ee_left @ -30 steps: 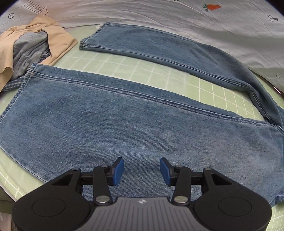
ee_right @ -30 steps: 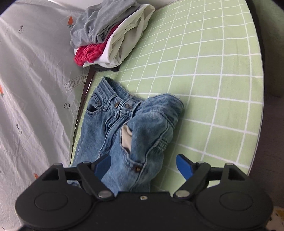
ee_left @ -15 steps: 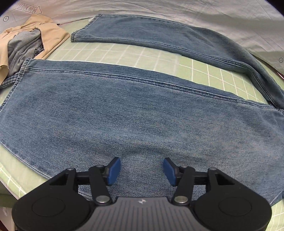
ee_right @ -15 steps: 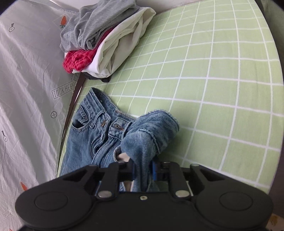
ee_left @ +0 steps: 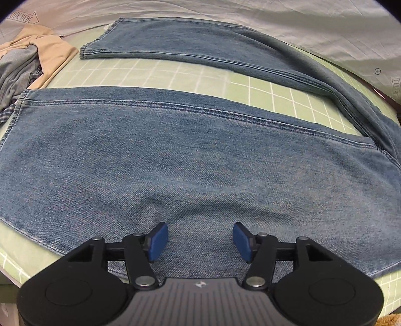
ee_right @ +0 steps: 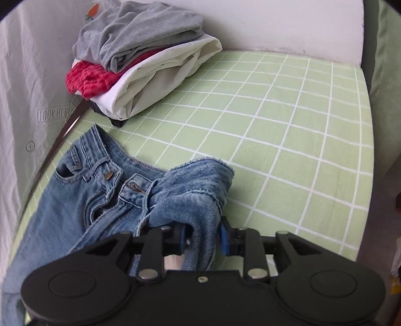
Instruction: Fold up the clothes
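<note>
Blue jeans [ee_left: 175, 155] lie spread on a green checked sheet, both legs flat, the far leg [ee_left: 200, 47] angled away. My left gripper [ee_left: 198, 242] is open and empty, low over the near leg by its front edge. In the right wrist view the jeans' waist [ee_right: 107, 180] shows its button and open fly. My right gripper [ee_right: 201, 239] is shut on a bunched fold of the waistband [ee_right: 198, 200] and holds it a little above the sheet.
A stack of folded clothes, grey, red and white [ee_right: 140, 62], sits at the back left of the right wrist view. A loose heap of beige and grey garments [ee_left: 27, 65] lies by the leg hems. A grey printed sheet [ee_left: 275, 17] lies beyond.
My right gripper has shut on the bunched waistband and lifted it a little. My left gripper has moved lower and closer over the near leg and stays open.
</note>
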The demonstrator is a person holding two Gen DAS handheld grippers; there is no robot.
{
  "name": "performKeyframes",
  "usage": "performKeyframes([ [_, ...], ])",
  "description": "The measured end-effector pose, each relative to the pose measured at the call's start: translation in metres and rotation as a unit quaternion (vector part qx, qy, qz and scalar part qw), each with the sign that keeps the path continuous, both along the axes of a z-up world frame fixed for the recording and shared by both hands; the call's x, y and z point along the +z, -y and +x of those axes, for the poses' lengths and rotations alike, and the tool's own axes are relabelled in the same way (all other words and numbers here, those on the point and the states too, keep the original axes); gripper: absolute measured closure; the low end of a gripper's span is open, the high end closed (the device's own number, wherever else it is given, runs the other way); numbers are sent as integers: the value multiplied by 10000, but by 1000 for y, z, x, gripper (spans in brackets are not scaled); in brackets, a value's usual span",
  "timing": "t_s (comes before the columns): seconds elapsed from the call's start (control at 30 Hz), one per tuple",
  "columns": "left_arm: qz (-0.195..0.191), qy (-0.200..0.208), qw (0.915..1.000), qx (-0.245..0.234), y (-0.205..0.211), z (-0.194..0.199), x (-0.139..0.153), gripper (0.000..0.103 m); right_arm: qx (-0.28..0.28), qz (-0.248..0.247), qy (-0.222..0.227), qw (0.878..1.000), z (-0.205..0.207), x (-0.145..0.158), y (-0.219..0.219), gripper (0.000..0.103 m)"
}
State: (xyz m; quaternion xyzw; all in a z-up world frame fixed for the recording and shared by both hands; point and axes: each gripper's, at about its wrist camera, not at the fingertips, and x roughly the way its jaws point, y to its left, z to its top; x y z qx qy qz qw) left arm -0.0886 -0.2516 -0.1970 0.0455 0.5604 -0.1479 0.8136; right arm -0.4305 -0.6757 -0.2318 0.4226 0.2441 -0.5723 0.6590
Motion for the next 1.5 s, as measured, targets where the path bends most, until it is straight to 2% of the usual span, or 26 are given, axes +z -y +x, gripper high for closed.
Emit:
performKeyframes([
  [0.03, -15, 22, 10000, 59, -5, 1, 2, 44, 76, -80, -258, 9996, 5, 4, -2, 55],
  [0.1, -46, 66, 9998, 176, -15, 4, 7, 44, 258, -281, -670, 9970, 14, 13, -8, 46],
  [0.13, -53, 102, 9997, 237, -20, 7, 10, 44, 332, -394, -771, 9957, 18, 18, -11, 36],
  [0.17, -51, 154, 9994, 300, -26, 11, 13, 44, 406, -507, -870, 9941, 22, 23, -15, 20],
  [0.23, -46, 257, 9988, 425, -37, 19, 19, 44, 604, -791, -1052, 9895, 35, 33, -26, 8],
  [0.33, -42, 354, 9976, 598, -55, 34, 29, 44, 970, -1163, -1314, 9797, 62, 43, -44, 2],
  [0.47, -59, 408, 9962, 766, -78, 54, 35, 43, 1591, -1298, -1088, 9726, 108, 44, -72, 1],
  [0.57, -128, 446, 9950, 889, -94, 71, 37, 41, 1896, -1146, -743, 9723, 141, 34, -93, 1],
  [0.63, -193, 487, 9938, 977, -103, 87, 38, 36, 2076, -1044, -729, 9699, 164, 26, -113, 1],
  [0.77, -287, 572, 9919, 1101, -113, 123, 40, 35, 2420, -899, -887, 9620, 205, 5, -145, 1],
  [0.83, -355, 607, 9914, 1105, -116, 142, 40, 35, 2388, -775, -1040, 9624, 217, -3, -153, 1],
  [1.0, -527, 591, 9913, 1049, -128, 199, 34, 35, 1886, -491, -1090, 9748, 225, -18, -156, 0],
  [1.07, -531, 601, 9921, 962, -131, 222, 31, 35, 1892, -643, -1341, 9706, 235, -22, -162, 0],
  [1.27, -608, 614, 9934, 748, -134, 287, 17, 35, 1210, -988, -1278, 9794, 246, -30, -172, 0],
  [1.4, -681, 662, 9928, 728, -132, 321, 8, 35, 780, -1464, -1296, 9776, 253, -39, -183, 0],
  [1.5, -795, 735, 9912, 762, -131, 337, 2, 35, 681, -1597, -1322, 9759, 255, -40, -185, 0],
])
